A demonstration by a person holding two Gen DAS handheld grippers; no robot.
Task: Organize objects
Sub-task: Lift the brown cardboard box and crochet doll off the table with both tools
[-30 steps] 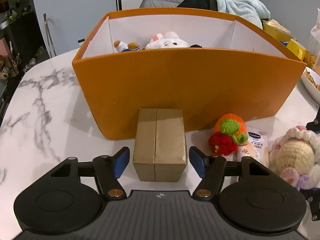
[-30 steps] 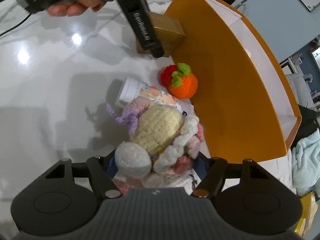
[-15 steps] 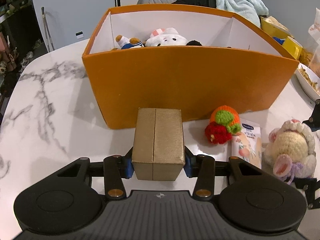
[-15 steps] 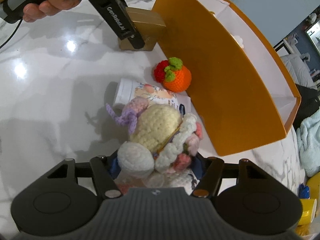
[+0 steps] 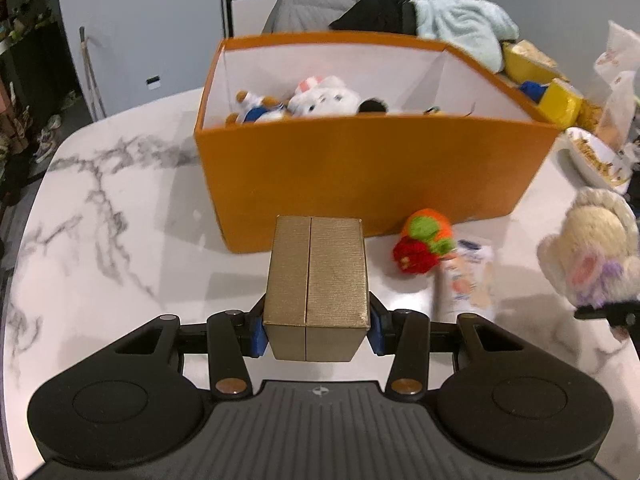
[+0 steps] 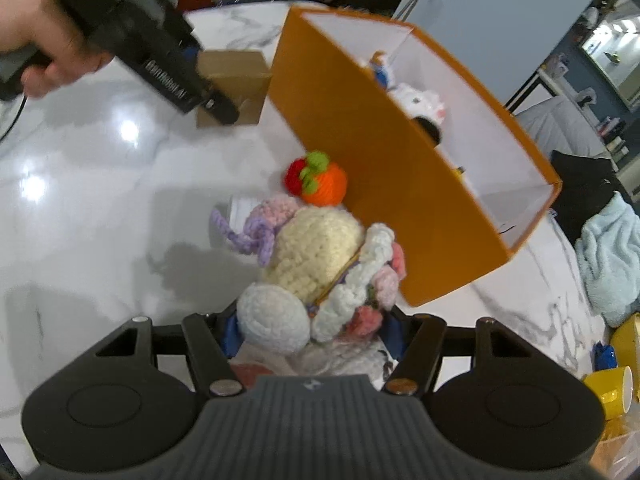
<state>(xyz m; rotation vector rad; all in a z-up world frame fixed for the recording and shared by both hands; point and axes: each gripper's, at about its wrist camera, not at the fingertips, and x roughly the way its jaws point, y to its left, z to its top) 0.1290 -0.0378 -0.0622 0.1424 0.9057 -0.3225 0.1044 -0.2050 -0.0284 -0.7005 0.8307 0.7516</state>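
Observation:
My left gripper (image 5: 316, 330) is shut on a gold cardboard box (image 5: 316, 288), held just above the marble table (image 5: 100, 220) in front of the orange bin (image 5: 360, 176). Several plush toys (image 5: 320, 98) lie inside the bin. My right gripper (image 6: 312, 332) is shut on a cream crochet doll (image 6: 316, 256) with a flower bonnet, lifted off the table beside the orange bin (image 6: 380, 168). In the left wrist view the crochet doll (image 5: 592, 248) hangs at the right edge. In the right wrist view a hand (image 6: 36, 52) carries the left gripper with the gold box (image 6: 240, 76).
A crochet orange-and-red fruit (image 5: 424, 240) and a small printed packet (image 5: 466, 280) lie on the table against the bin's front. A bowl of snacks (image 5: 596, 156), yellow cups (image 6: 612, 392) and a light blue towel (image 5: 464, 28) crowd the right and far side.
The left jaws closed onto the gold box and raised it off the table. The right gripper rose with the doll and rolled, so the bin now shows its inside.

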